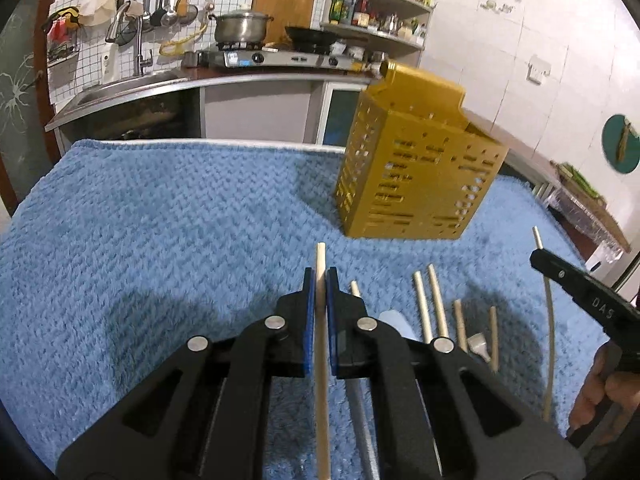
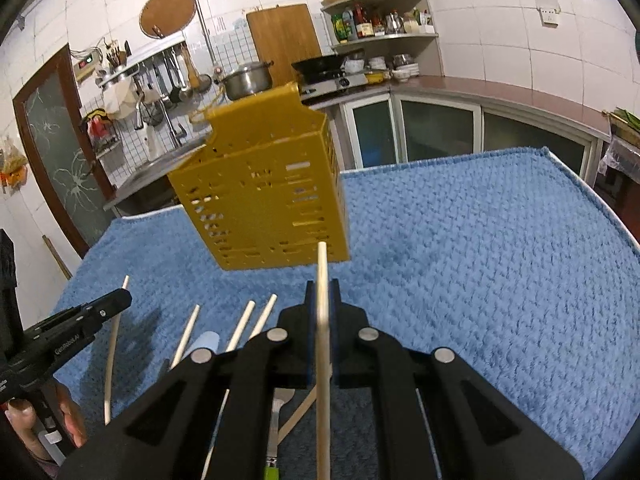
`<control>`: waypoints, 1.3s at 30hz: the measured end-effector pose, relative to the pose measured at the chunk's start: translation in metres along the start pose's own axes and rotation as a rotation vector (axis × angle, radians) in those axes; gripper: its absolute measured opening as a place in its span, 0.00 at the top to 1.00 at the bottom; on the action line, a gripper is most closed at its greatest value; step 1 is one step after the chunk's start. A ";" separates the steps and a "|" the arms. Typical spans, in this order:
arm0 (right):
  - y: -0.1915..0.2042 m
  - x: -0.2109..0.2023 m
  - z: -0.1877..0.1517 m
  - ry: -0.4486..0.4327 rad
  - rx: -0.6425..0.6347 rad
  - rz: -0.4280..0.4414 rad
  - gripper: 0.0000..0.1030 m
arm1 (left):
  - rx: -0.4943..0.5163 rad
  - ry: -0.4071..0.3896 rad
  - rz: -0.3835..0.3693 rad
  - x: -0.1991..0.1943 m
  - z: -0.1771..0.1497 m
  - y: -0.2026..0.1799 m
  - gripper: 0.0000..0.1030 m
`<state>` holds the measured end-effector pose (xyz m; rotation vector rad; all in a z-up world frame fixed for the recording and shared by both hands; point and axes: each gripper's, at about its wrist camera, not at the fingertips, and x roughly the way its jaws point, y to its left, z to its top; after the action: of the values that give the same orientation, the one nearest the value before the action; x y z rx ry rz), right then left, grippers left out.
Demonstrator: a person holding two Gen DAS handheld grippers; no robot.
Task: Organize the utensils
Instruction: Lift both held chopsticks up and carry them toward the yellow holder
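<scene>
Chopstick [image 1: 321,264] clenched in left gripper [image 1: 320,280], second chopstick [image 2: 322,272] clenched in right gripper [image 2: 322,292], holder [image 1: 416,168] beyond

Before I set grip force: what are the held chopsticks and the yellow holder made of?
Chopstick and chopstick: pale matte sticks, probably wood or bamboo. Holder: mustard, smooth, slotted walls, looks like moulded plastic, though painted metal is possible.

the left gripper [image 1: 320,280] body hides the near ends of the loose chopsticks [image 1: 434,300] at 5 o'clock; the green-handled utensil [image 2: 272,468] runs off the bottom edge at 6 o'clock; the holder [image 2: 260,188] contents can't be made out
</scene>
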<state>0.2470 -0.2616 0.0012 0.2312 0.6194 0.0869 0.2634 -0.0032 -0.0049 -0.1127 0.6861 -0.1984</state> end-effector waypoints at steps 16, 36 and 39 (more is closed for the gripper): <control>0.012 -0.052 0.024 -0.185 -0.040 0.005 0.94 | 0.038 -0.177 -0.067 -0.056 0.031 -0.022 0.96; 0.036 -0.076 0.084 -0.342 -0.124 -0.010 0.94 | 0.045 -0.263 -0.088 -0.069 0.084 -0.041 0.96; 0.037 -0.079 0.108 -0.390 -0.137 -0.002 0.94 | 0.068 -0.309 -0.089 -0.074 0.110 -0.054 0.96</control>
<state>0.2455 -0.2575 0.1399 0.1095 0.2242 0.0794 0.2699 -0.0357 0.1338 -0.1064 0.3670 -0.2828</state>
